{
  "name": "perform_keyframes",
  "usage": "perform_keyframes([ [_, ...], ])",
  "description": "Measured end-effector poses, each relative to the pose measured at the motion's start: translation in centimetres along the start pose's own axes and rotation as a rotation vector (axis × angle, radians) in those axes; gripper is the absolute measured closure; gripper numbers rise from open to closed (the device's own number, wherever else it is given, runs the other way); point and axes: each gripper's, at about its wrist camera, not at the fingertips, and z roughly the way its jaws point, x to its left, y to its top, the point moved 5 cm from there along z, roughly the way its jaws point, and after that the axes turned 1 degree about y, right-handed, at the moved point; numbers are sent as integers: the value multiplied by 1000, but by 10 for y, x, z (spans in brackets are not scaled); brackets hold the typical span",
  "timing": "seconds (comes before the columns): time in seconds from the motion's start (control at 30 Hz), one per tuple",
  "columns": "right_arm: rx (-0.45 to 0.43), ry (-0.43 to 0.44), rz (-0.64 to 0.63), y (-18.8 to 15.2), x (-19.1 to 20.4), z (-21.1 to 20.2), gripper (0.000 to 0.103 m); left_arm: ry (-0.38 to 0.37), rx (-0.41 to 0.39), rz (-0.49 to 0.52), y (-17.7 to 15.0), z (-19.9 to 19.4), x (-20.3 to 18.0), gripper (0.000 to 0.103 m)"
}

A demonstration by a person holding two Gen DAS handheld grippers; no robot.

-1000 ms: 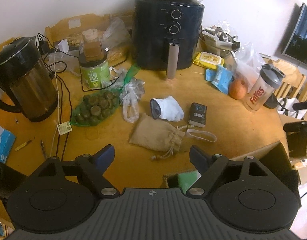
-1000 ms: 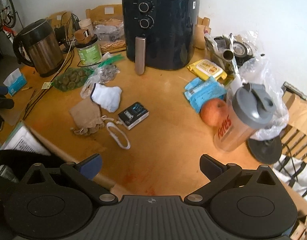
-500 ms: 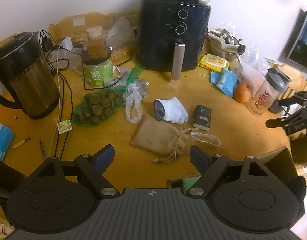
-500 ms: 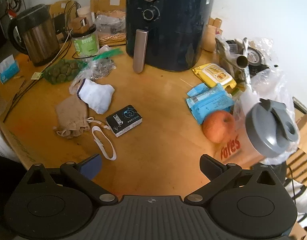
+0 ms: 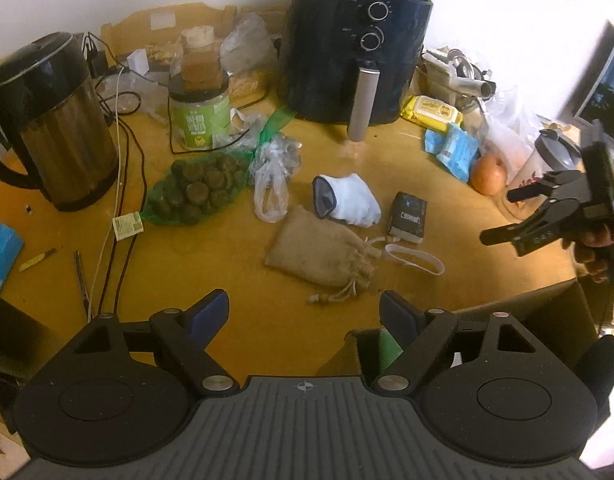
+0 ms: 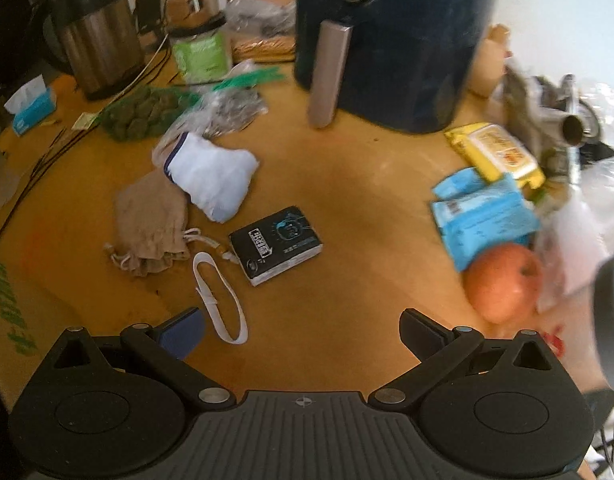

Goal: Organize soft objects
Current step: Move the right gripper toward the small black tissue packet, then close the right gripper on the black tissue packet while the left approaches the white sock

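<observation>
A rolled white sock (image 5: 349, 200) with a dark cuff lies near the middle of a round wooden desk (image 5: 235, 248), its fabric soft and slightly crumpled. Touching its near edge is a coarse burlap drawstring pouch (image 5: 321, 254), tan and flat, its cords trailing toward the camera. Just beside the pouch lies a loop of white elastic band (image 6: 219, 298), thin and limp. A small black box (image 6: 277, 244) with glossy printed faces sits between the sock and the band.

The left tool (image 5: 305, 314) hangs above the near edge of the desk with its two fingers spread wide and nothing between them. The right tool (image 6: 301, 330) is likewise spread wide and empty, hovering over bare wood just beside the elastic band; its view is blurred.

Behind the soft things stands a tall, dark, rounded air fryer (image 5: 359, 52) with two dials and a metal handle. At the left is a brushed-metal kettle (image 5: 55, 124) with a black lid, near dark cables. A green net bag of round dark lumps (image 5: 195, 194) lies beside a crumpled clear plastic bag (image 5: 273, 174). At the right are blue packets (image 6: 483, 212), a yellow wipes pack (image 6: 497, 152) and a smooth orange-red apple (image 6: 503, 280). The desk's yellow-brown surface is matte and scuffed. A plain white wall rises behind.
</observation>
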Motion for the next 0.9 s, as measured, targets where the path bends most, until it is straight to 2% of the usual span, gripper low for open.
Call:
perform_keyframes([
  [0.13,14,-29,-43,6,2,22,0,7,7,-20,-2,0,7,20],
  [0.7,12,76,-255,34,22,73,0,40,28,-70,-3,-2,31,20],
  [0.83,8,95,-263,40,23,85,9,45,41,-73,-6,-2,35,20],
  [0.9,16,101,-269,42,23,91,9,47,49,-79,-9,-1,37,20],
])
